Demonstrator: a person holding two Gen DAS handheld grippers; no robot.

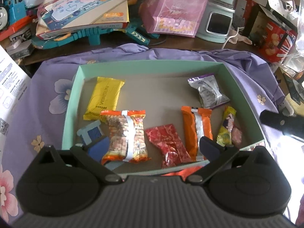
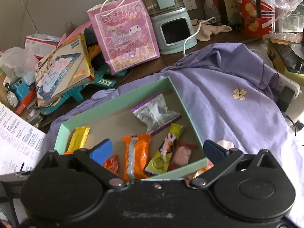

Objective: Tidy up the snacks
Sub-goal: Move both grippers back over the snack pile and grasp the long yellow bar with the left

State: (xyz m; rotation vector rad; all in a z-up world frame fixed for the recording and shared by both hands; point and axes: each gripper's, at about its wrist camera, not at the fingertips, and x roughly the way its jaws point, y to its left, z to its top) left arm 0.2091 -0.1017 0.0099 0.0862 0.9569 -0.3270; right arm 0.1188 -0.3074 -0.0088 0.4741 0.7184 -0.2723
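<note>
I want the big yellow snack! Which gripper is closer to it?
Left. The yellow snack lies just ahead of the left gripper, on its left side, inside the box. The right gripper is over the box's opposite, right end, farther away.

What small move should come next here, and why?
Probably lower the left gripper onto the striped snack and close. Both grippers stand open and empty, and that packet lies across the yellow one in the box, right between the fingers.

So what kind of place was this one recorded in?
Most likely a home, on a cluttered table: a blue toy train, a pink gift bag and a floral purple cloth under the green snack box.
</note>
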